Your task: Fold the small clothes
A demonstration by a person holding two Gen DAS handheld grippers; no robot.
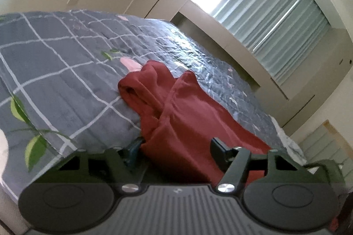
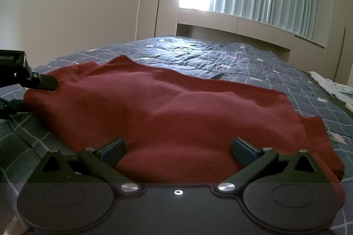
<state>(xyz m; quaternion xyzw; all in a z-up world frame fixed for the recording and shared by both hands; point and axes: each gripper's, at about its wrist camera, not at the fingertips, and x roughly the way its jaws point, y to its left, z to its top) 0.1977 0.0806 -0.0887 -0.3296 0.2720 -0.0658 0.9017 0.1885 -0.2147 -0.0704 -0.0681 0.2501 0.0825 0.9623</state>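
The soft, limp red garment (image 2: 176,107) sprawls on the bed (image 2: 242,58); best gripped at edges. Left gripper (image 1: 176,146) seemingly released around one edge, right gripper (image 2: 177,146) released.

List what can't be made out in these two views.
- Left gripper: in its own view the red garment covers the gap between its fingers, so contact is unclear.
- Garment type: bunched in both views.
- White cloth: cut off by the right view's edge.
- Bed edges: beyond the frames.
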